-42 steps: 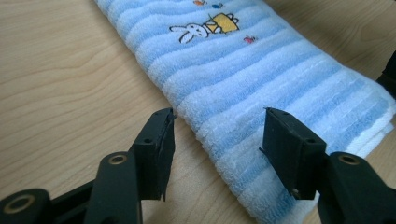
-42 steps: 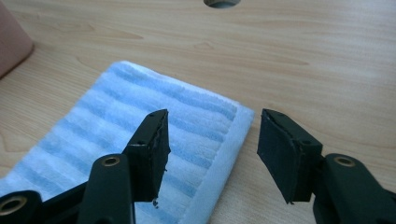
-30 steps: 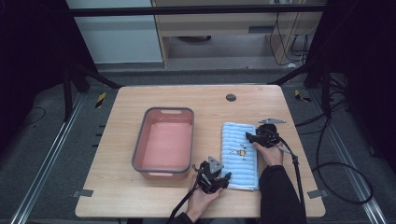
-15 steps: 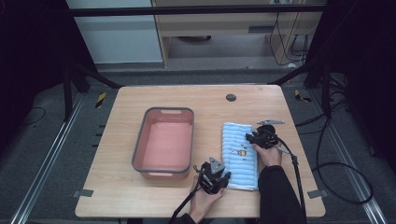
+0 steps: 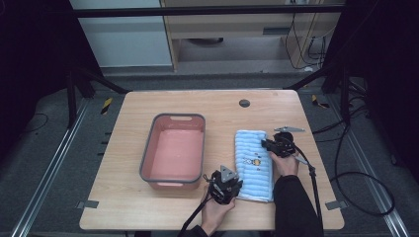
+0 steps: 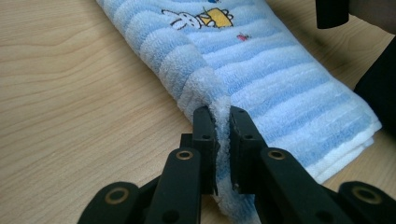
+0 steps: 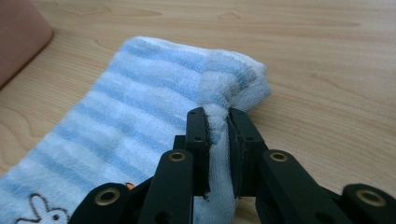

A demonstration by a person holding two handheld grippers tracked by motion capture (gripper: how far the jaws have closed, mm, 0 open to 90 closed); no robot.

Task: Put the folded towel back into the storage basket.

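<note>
Wooden table (image 5: 148, 207) bears folded blue-striped towel (image 5: 254, 163).

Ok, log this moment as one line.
left gripper: pinching blue striped towel near edge | right gripper: pinching far corner | pink basin: empty, beside towel

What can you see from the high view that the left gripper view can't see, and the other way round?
From the high view alone: the pink tub left of the towel, the whole table, the person's forearms, and the right gripper pinching the towel's far right corner.

From the left gripper view alone: up close, the left gripper has a fold of fluffy towel edge squeezed between its jaws, and the bunny picture is clear.

Both share: the blue striped towel lying on the wooden table.
</note>
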